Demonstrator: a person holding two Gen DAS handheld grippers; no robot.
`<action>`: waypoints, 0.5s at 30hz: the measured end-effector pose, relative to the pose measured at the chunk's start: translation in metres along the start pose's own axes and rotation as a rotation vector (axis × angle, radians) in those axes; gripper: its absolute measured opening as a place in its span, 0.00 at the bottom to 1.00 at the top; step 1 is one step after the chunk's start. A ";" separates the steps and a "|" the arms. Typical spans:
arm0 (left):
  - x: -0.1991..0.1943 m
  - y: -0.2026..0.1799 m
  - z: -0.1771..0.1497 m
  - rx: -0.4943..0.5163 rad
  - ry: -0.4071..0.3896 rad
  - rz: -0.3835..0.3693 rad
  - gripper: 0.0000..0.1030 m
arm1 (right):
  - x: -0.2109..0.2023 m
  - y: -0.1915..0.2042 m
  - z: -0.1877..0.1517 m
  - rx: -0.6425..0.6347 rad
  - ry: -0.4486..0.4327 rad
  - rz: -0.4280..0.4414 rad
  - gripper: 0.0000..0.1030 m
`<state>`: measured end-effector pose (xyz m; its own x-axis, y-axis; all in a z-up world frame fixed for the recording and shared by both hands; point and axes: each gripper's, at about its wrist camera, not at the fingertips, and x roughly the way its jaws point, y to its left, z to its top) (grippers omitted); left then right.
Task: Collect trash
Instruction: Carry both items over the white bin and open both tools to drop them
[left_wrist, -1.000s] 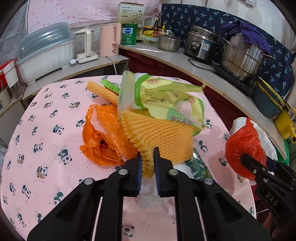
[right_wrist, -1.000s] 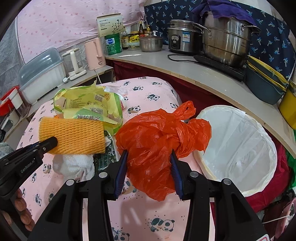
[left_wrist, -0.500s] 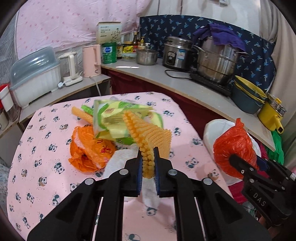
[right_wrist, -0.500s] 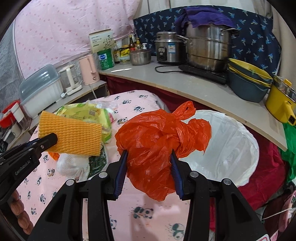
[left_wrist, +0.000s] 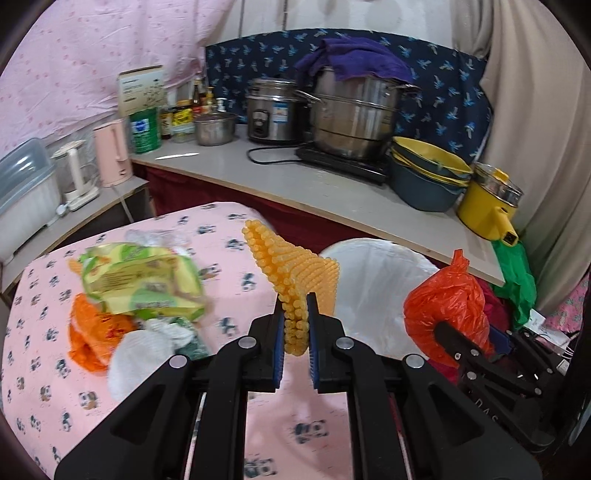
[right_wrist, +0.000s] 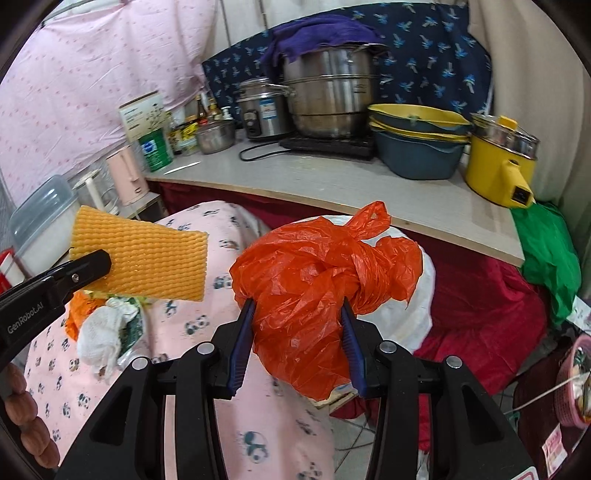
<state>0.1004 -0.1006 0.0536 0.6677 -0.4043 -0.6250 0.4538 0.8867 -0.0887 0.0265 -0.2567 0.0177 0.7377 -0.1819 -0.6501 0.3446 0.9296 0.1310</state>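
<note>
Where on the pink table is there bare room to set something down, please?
Bare cloth lies along the table near edge, below the trash pile, and on the far strip beyond the green wrapper. Between them, wrapper, orange bag and tissue are crowded together.

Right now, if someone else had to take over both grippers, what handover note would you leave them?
Left gripper: shut on the yellow foam fruit net, held in the air over the table edge.
Right gripper: shut on the knotted orange plastic bag, held in front of the white-lined trash bin.
Done: both pieces are off the panda tablecloth; neither is in the bin yet.
Left: drop both into the bin, then go back for the pile on the table: green-yellow snack wrappers, an orange bag and a crumpled white tissue.
</note>
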 end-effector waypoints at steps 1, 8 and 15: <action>0.005 -0.007 0.001 0.006 0.007 -0.013 0.10 | 0.000 -0.007 -0.001 0.013 0.001 -0.008 0.41; 0.044 -0.049 0.005 0.050 0.061 -0.086 0.10 | 0.002 -0.040 -0.007 0.070 0.008 -0.058 0.41; 0.078 -0.069 0.006 0.071 0.101 -0.112 0.10 | 0.010 -0.063 -0.009 0.114 0.019 -0.086 0.41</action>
<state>0.1248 -0.1945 0.0159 0.5499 -0.4718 -0.6892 0.5651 0.8178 -0.1089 0.0073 -0.3147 -0.0040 0.6922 -0.2521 -0.6762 0.4704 0.8683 0.1578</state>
